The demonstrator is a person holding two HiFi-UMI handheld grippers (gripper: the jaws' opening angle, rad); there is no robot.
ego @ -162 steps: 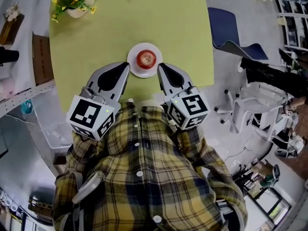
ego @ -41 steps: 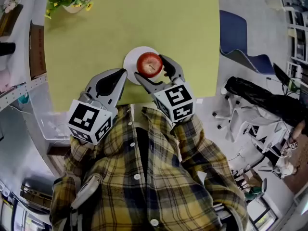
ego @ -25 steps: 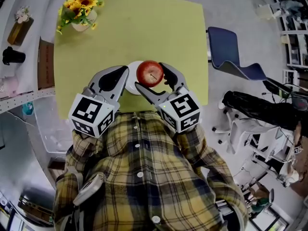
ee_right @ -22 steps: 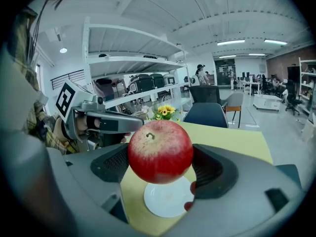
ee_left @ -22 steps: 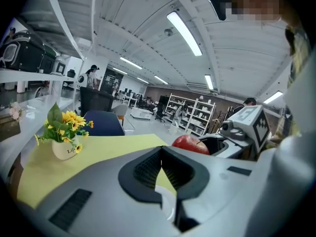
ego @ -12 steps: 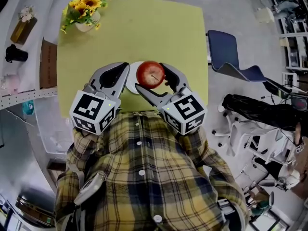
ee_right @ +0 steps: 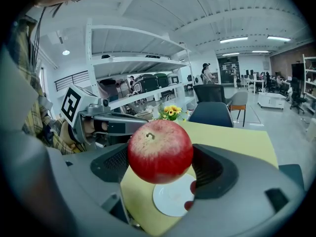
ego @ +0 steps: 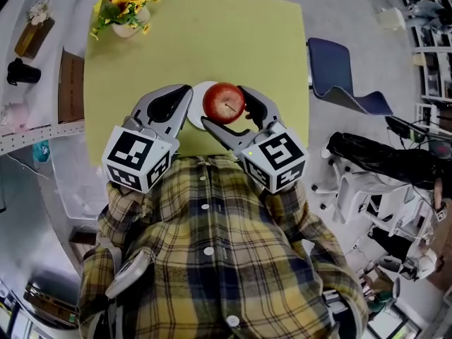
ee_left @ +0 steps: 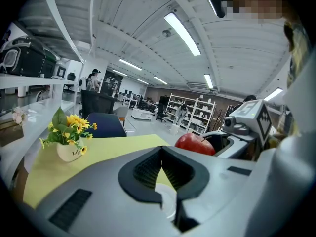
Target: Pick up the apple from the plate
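The apple (ego: 224, 102), red and stem-up, sits squarely between the jaws of the right gripper (ego: 225, 107), which are clenched on its two sides. It's up in the air, clear of the white plate (ee_right: 171, 199). From the right gripper view the plate lies bare on the table right below the fruit. In the head view the apple covers the plate's right part, and only a white crescent shows. Just to the left hovers the left gripper (ego: 182, 94), its jaws pressed together at the tips with nothing between them. The plate shows below it in the left gripper view. Everything plays out near the front edge of the yellow-green table (ego: 212, 34). At the far left corner stands a pot of sunflowers (ego: 127, 11), well apart. A blue chair (ego: 339, 69) waits off the table's right side.
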